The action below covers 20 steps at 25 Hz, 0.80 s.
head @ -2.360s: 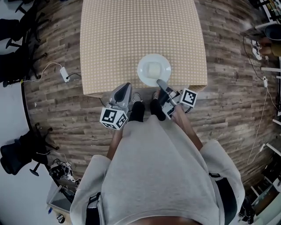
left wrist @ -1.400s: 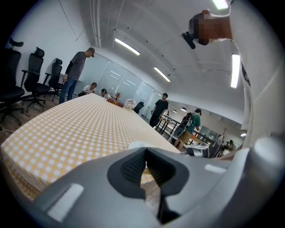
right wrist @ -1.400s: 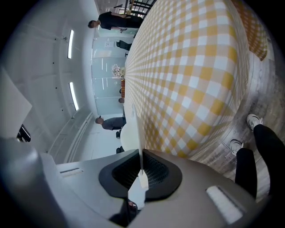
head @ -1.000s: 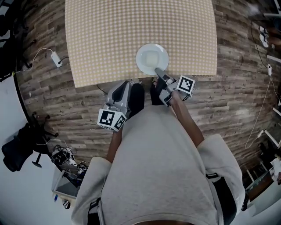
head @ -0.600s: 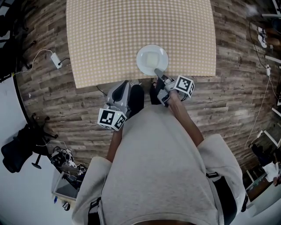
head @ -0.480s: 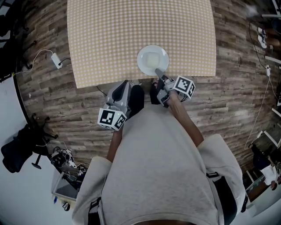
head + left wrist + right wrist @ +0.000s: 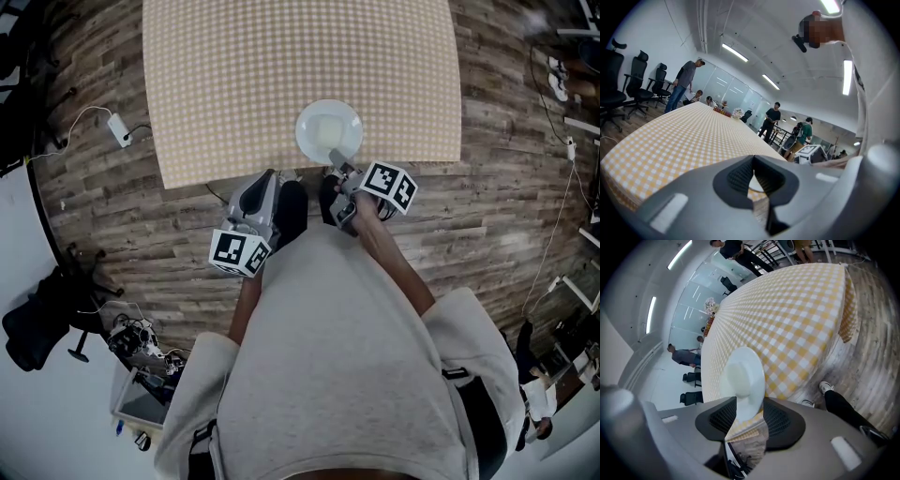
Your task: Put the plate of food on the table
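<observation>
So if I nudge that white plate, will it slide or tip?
The plate probably slides, perhaps dragging the checkered tablecloth under it. Low and wide, it seems unlikely to tip. It looks stiff and breakable, and sits near that cloth's hanging edge.

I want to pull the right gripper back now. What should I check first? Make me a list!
1. The plate rests flat on the checked table: ok.
2. The pale food lies in the middle of the plate: ok.
3. The right gripper has let go: ok. Its jaws have just been opening and stand apart, with the plate's near rim between them and not pressed.
4. The whole plate is on the table: ok, but it sits close to the near edge.
5. The left gripper is out of the way: ok. It is shut, empty and off to the side of the plate.
</observation>
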Each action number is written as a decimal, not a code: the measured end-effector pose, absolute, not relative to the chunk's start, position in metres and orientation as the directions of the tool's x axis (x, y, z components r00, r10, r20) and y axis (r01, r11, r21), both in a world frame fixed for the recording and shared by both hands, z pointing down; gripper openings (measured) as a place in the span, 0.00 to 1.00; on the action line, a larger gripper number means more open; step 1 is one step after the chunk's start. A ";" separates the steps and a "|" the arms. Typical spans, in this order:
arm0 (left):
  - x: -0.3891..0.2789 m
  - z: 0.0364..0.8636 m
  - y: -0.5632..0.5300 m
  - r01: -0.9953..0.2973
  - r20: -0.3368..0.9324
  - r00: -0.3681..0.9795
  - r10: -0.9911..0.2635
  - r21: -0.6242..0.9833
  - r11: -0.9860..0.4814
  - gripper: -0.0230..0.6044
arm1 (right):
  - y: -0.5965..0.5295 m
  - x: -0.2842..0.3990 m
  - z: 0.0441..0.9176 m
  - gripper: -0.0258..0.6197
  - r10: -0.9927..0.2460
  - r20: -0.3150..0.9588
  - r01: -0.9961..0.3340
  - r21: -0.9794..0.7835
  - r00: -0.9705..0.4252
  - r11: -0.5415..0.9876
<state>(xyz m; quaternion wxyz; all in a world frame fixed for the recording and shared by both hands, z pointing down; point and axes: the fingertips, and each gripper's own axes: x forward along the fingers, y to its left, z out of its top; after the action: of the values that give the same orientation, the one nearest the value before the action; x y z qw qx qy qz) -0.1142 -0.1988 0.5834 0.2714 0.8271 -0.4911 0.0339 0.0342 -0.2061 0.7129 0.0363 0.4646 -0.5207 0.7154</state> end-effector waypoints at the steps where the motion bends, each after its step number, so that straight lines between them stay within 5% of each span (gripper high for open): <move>1: -0.115 0.583 -0.199 -0.831 0.321 0.515 -0.795 0.416 -0.370 0.05 | -0.204 0.035 0.714 0.31 -0.421 0.718 -0.544 -0.695 -0.554 -0.469; 12: -0.116 0.582 -0.203 -0.820 0.309 0.529 -0.790 0.426 -0.383 0.05 | -0.183 0.048 0.718 0.04 -0.392 0.761 -0.564 -0.647 -0.517 -0.513; 20: -0.107 0.576 -0.201 -0.814 0.300 0.542 -0.785 0.417 -0.404 0.05 | -0.202 0.050 0.693 0.04 -0.516 0.650 -0.490 -0.759 -0.557 -0.428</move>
<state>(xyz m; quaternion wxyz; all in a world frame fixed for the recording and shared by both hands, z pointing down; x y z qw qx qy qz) -0.1067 -0.2015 0.5759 0.2651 0.8373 -0.4775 0.0279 0.0499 -0.2015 0.6933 -0.0093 0.4705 -0.5348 0.7018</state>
